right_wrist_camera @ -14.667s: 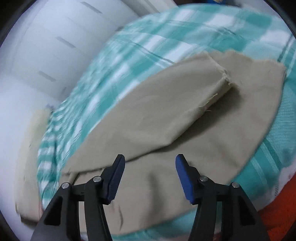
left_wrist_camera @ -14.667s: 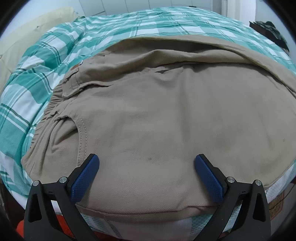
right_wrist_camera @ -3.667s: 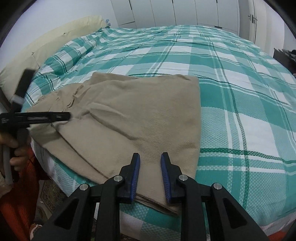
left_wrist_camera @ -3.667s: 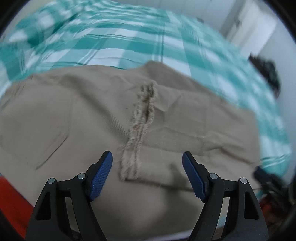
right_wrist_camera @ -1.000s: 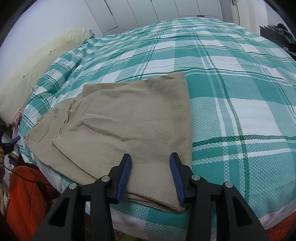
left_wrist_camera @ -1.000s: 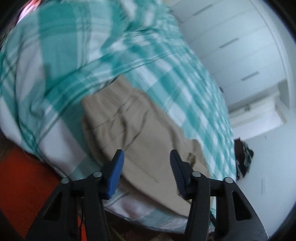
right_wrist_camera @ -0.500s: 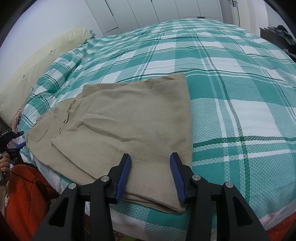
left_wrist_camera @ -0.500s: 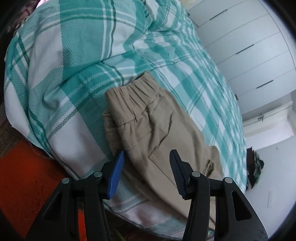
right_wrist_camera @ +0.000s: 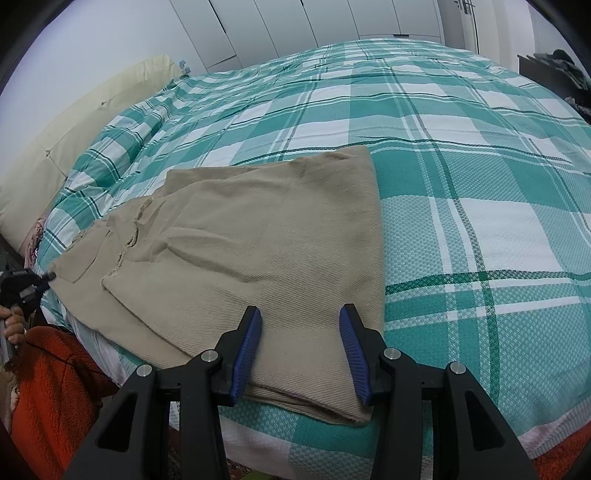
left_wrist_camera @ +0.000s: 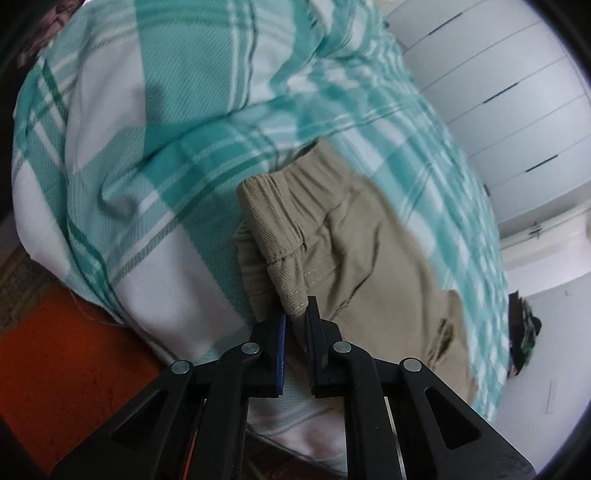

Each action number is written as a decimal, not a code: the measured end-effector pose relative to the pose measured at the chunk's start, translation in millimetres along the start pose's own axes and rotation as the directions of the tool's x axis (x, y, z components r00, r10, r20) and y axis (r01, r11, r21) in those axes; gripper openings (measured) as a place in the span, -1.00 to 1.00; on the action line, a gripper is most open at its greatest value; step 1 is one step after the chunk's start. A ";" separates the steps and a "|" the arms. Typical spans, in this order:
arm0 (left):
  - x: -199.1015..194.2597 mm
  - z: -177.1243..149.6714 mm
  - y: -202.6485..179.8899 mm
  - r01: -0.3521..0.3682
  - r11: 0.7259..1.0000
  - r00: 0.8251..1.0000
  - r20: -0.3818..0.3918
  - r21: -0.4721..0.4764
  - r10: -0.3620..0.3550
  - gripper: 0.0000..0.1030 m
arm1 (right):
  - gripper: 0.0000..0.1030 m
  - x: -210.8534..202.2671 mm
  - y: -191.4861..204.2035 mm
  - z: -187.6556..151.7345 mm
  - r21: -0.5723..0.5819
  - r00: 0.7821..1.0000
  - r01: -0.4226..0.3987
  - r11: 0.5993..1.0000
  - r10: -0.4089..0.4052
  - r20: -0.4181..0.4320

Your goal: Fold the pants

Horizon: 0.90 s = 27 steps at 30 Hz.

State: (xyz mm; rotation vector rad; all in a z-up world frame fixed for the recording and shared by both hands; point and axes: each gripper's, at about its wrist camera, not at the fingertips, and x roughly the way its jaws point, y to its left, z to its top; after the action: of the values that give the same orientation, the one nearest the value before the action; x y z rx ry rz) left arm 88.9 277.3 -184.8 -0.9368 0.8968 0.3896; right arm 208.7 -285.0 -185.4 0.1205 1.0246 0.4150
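At the far left of the right wrist view, a hand point(right_wrist_camera: 11, 325) over an orange fleece sleeve point(right_wrist_camera: 48, 387) holds the left gripper point(left_wrist_camera: 295, 325). Its jaws have just closed and now pinch the waistband corner of the tan pants point(right_wrist_camera: 258, 236); in its own view that corner sits bottom centre, lifted off the bedspread. The pants lie folded near the bed's near edge, filling the centre-left of the right wrist view on the teal plaid bedspread point(right_wrist_camera: 461, 155). A cream headboard point(right_wrist_camera: 74, 136) runs along the upper left. At bottom centre the right gripper point(right_wrist_camera: 301, 347) hovers with jaws apart above the folded edge, gripping nothing. White wardrobe doors point(right_wrist_camera: 314, 26) line the top.
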 end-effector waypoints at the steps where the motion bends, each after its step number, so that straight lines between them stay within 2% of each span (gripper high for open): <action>1: -1.7 -0.2 -2.3 -0.004 1.000 1.000 0.006 0.011 0.003 -0.83 | -0.12 -0.2 0.4 -0.9 0.001 1.000 0.001 1.000 -0.001 -0.001; 2: -5.7 -0.2 -5.5 0.000 1.000 1.000 0.017 0.023 0.000 -0.81 | -0.12 -0.2 0.3 -1.0 0.000 1.000 0.001 1.000 -0.001 -0.001; 4: -19.2 1.0 -5.5 0.038 0.999 0.998 0.056 0.010 -0.039 -0.59 | -0.12 -0.2 -0.1 -0.6 0.000 1.000 0.001 1.000 -0.001 -0.001; 6: -33.6 3.5 2.3 0.072 0.997 0.991 0.115 -0.037 -0.067 0.05 | -0.12 -0.1 0.1 -0.8 0.000 1.000 -0.001 1.000 0.001 0.000; 7: -36.7 4.6 5.5 0.056 0.997 0.990 0.129 -0.049 -0.049 0.13 | -0.12 0.2 0.2 -0.5 -0.001 1.000 -0.001 1.000 0.001 0.001; 14: -6.8 5.0 6.2 0.026 0.999 0.999 0.032 -0.043 -0.024 0.15 | -0.11 -0.3 1.3 -1.3 0.001 1.000 0.002 1.000 -0.002 0.002; 18: 1.4 7.3 -1.7 0.057 0.998 0.998 0.043 -0.041 -0.056 0.17 | -0.11 -0.7 2.1 -0.3 -0.004 1.000 0.002 1.000 -0.002 0.005; 19: 1.8 6.7 -1.3 0.062 0.997 0.997 0.054 -0.045 -0.060 0.14 | -0.11 -1.0 2.2 1.0 -0.006 1.000 0.001 1.000 -0.001 0.001; 21: 3.2 6.9 0.6 0.052 0.997 0.997 0.065 -0.049 -0.049 -0.26 | -0.12 -3.3 5.1 5.5 -0.020 1.000 0.014 1.000 -0.014 -0.020; 23: 4.9 7.1 6.8 0.056 0.997 0.997 0.063 -0.057 -0.053 -0.34 | -0.11 -11.9 17.8 13.4 -0.032 0.996 0.086 0.996 -0.087 -0.033; 24: 4.8 7.1 8.9 0.064 0.996 0.996 0.063 -0.065 -0.060 -0.38 | -0.07 -20.6 35.7 21.5 -0.058 0.994 0.108 0.993 -0.108 -0.005; 25: 4.7 7.1 9.5 0.072 0.995 0.996 0.065 -0.068 -0.067 -0.38 | -0.07 -24.4 48.4 25.0 -0.083 0.996 0.084 0.993 -0.084 0.011; 27: 2.2 6.0 7.9 0.067 0.996 0.995 0.074 -0.054 -0.063 -0.38 | -0.07 -23.4 96.4 40.9 -0.197 1.000 -0.018 0.980 0.019 0.000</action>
State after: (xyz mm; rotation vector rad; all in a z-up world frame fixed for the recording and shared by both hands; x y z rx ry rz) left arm 88.0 286.4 -189.0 -0.9954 0.7909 0.3929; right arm 205.9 -202.0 -117.5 -0.0472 0.9762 0.5309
